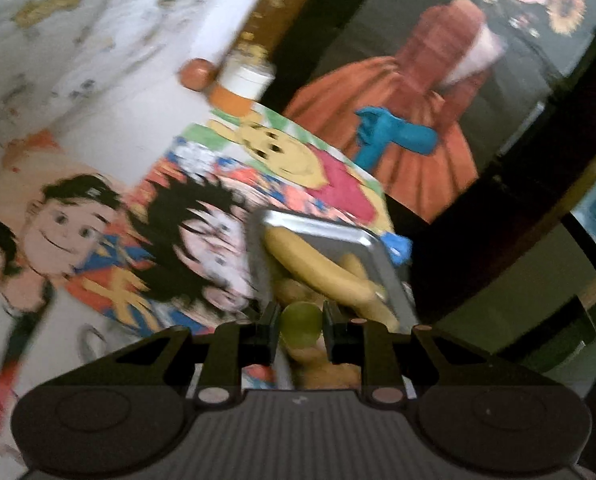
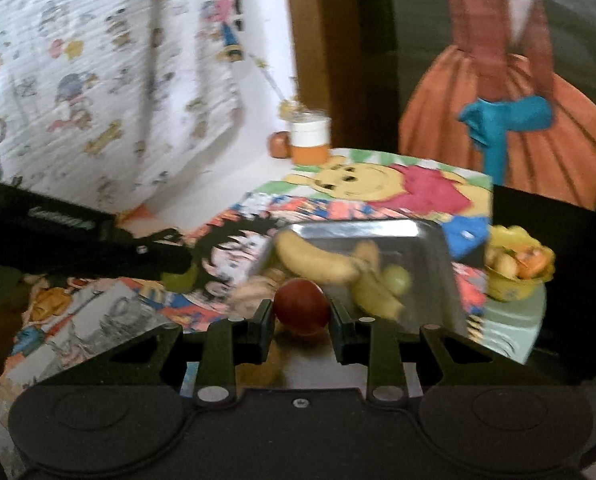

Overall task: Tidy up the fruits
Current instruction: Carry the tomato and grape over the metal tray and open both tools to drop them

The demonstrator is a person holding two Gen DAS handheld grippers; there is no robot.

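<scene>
Left tongs [image 1: 301,326]: clamped on a green round fruit [image 1: 301,325]. Right tongs [image 2: 301,312]: clamped on a red round fruit [image 2: 301,306]. Just beyond both: metal tray [image 2: 361,230] holding bananas [image 2: 317,260] and a pale green fruit [image 2: 397,279]. Under the tray: cartoon-printed surface [image 2: 377,184]. Right edge: yellow bowl [image 2: 513,286] of fruit. Far: orange-and-white jar [image 2: 310,140].

Your right gripper [image 2: 301,312] is closed on a red apple [image 2: 301,307], just in front of the metal tray [image 2: 437,240] with bananas [image 2: 317,258]. At the left, your left gripper [image 2: 178,270] holds a green fruit [image 2: 179,278] over the cartoon cloth [image 2: 377,188]. A yellow bowl [image 2: 505,290] with fruits stands right of the tray.
</scene>
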